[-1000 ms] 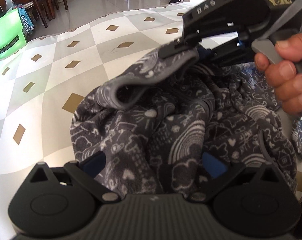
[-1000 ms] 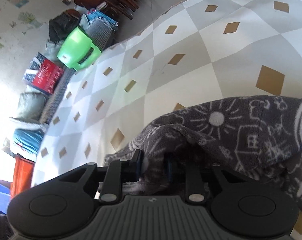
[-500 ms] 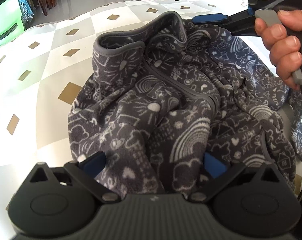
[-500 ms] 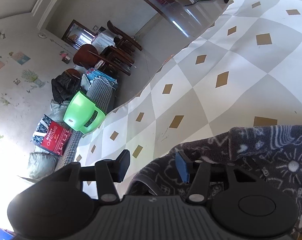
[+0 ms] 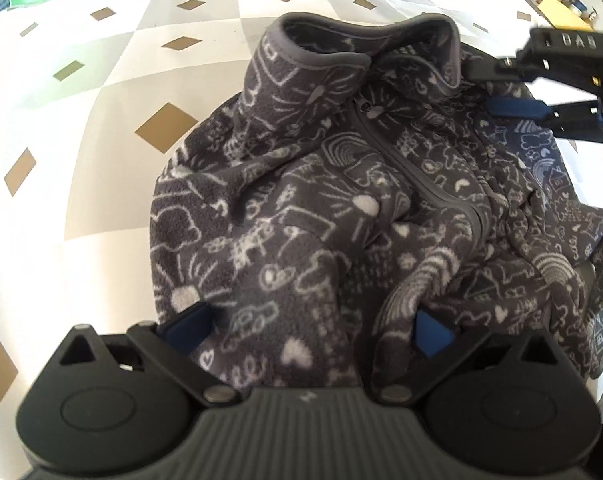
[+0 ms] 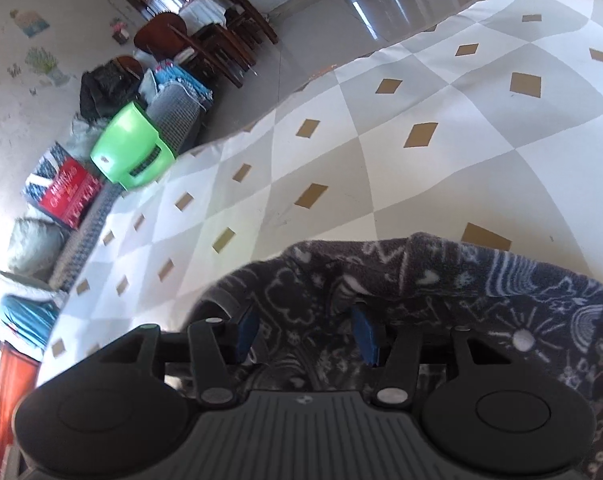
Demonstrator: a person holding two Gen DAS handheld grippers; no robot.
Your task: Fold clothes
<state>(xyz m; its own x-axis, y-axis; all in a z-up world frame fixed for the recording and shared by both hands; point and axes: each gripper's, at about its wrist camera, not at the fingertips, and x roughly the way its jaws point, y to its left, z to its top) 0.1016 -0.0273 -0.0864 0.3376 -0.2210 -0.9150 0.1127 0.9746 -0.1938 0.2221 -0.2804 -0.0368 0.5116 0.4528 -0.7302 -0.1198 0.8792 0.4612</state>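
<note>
a dark grey fleece jacket (image 5: 341,208) with white doodle print lies crumpled on a cloth with a white, grey and tan diamond pattern (image 5: 101,100), collar up and zip closed. the left gripper (image 5: 307,326) sits wide open over its near edge, gripping nothing. the right gripper (image 6: 305,334) is spread open beside the collar, blue pads (image 6: 363,334) near the fabric, holding nothing.
</note>
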